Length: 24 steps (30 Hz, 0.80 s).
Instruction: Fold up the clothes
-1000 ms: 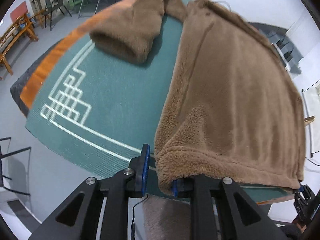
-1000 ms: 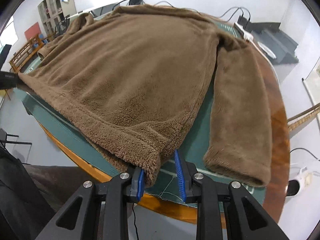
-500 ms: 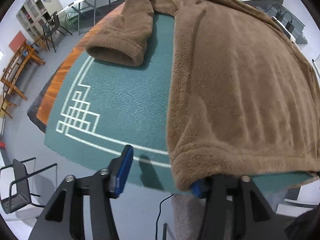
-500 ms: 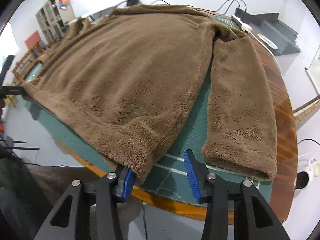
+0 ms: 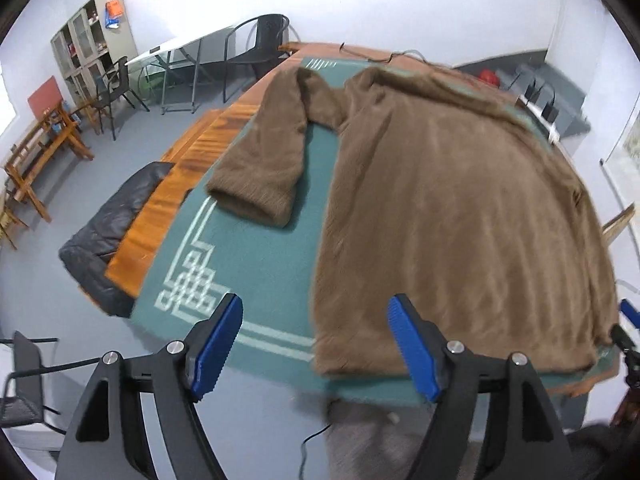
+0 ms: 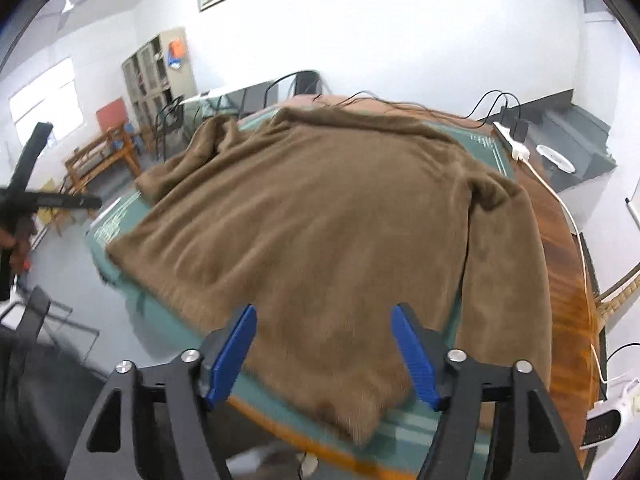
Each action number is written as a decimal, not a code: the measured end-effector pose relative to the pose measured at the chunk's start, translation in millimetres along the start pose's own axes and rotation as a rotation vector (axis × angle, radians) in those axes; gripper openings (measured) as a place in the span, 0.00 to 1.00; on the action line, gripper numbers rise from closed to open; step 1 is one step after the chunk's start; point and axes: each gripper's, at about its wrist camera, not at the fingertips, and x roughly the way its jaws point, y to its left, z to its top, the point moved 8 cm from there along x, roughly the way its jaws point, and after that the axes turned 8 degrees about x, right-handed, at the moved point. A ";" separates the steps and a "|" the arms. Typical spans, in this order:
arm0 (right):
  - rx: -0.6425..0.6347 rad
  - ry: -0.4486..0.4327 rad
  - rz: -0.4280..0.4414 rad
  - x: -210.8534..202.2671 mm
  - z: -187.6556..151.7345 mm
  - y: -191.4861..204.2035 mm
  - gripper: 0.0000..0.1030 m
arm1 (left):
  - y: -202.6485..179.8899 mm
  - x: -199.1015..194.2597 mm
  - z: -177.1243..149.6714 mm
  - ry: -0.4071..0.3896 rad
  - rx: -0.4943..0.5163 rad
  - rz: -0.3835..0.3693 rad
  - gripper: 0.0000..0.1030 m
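Your left gripper (image 5: 316, 340) is at lower centre, jaws opening, empty, over the brown fleece sweater's (image 5: 452, 208) hem. The sweater lies flat on the green mat (image 5: 256, 248), filling centre-right. Your right gripper (image 6: 324, 350), lower centre, jaws opening, grips nothing above the hem corner.

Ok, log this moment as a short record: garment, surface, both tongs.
garment: brown fleece sweater spread flat, both sleeves out to the sides
surface: green mat on a wooden table
left tongs: opening, nothing between the pads, above the sweater's hem corner
right tongs: opening, nothing gripped, above the other hem corner
fold: not yet begun
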 end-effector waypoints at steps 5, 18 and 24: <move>0.004 0.056 -0.066 46.3 2.0 4.6 0.71 | -49.1 36.5 14.9 -0.006 0.050 -0.066 0.77; 0.012 0.193 -0.130 67.9 -71.3 -11.5 0.73 | -84.7 103.6 -31.0 0.126 0.184 -0.082 0.79; 0.033 0.193 -0.150 66.2 -74.0 -10.8 0.75 | -83.1 100.9 -32.8 0.140 0.197 -0.096 0.79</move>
